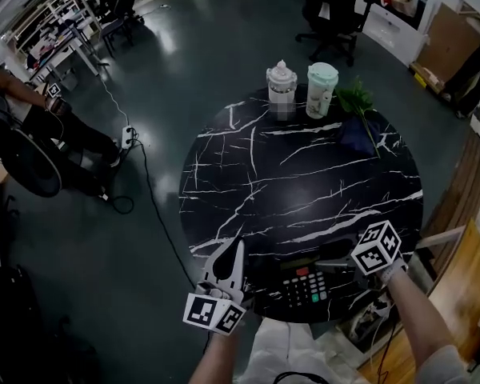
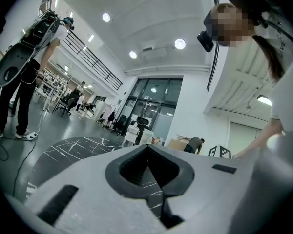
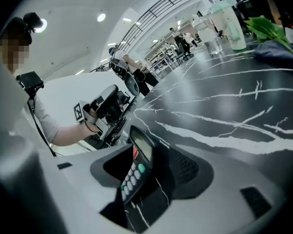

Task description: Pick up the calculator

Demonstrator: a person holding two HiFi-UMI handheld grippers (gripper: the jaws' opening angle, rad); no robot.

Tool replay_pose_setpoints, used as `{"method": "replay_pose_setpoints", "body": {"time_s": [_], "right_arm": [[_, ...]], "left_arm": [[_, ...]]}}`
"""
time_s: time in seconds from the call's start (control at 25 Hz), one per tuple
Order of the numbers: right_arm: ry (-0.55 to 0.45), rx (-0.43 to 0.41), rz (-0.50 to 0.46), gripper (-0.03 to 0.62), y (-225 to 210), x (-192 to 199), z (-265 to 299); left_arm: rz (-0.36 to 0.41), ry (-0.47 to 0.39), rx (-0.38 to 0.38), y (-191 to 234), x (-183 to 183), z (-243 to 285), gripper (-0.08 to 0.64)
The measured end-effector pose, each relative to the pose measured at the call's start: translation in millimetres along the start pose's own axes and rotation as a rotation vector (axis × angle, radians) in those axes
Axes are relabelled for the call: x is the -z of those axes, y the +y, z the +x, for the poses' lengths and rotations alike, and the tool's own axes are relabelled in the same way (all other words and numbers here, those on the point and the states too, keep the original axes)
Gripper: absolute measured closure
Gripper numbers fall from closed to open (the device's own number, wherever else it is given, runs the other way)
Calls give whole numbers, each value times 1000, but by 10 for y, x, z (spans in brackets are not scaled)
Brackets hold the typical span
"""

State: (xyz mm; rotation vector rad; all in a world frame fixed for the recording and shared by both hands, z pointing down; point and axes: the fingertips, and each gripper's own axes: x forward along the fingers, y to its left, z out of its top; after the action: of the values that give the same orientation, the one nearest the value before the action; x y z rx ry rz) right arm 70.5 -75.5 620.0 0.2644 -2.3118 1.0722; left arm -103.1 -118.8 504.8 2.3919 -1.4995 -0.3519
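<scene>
The calculator (image 1: 304, 285) is dark with a small screen, a red key and pale keys. It lies flat at the near edge of the round black marble table (image 1: 304, 174). My right gripper (image 1: 326, 264) comes at it from the right, tilted downward and open. In the right gripper view the calculator (image 3: 136, 172) sits between the wide-spread jaws of that gripper (image 3: 149, 155), with a gap to the right pad. My left gripper (image 1: 238, 248) hovers level at the table's near left rim, beside the calculator, shut and empty. In its own view the left gripper (image 2: 147, 150) shows closed jaws.
Two lidded cups (image 1: 282, 86) (image 1: 322, 86) stand at the table's far edge. Beside them are a green plant (image 1: 356, 98) and a blue object (image 1: 358, 134). A seated person (image 1: 32, 110) and a floor cable (image 1: 144, 182) are at the left. A wooden floor edge (image 1: 456, 238) runs along the right.
</scene>
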Motion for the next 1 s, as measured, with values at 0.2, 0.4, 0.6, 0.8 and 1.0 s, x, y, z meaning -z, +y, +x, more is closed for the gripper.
{"method": "replay_pose_setpoints", "body": {"time_s": [0.2, 0.4, 0.6, 0.8, 1.0], "right_arm": [[58, -92, 33, 385, 48, 9, 120], [103, -171, 71, 385, 122, -9, 185], [160, -195, 94, 387, 135, 39, 225], [177, -189, 91, 483, 95, 60, 215], [155, -257, 73, 518, 187, 69, 176]], "left_arm": [[-11, 0, -8, -34, 68, -68, 552], [-16, 8, -29, -5, 139, -152, 552], [-21, 5, -41, 28, 161, -168, 552], [-31, 6, -56, 43, 180, -194, 552], [-32, 11, -69, 64, 189, -215, 552]]}}
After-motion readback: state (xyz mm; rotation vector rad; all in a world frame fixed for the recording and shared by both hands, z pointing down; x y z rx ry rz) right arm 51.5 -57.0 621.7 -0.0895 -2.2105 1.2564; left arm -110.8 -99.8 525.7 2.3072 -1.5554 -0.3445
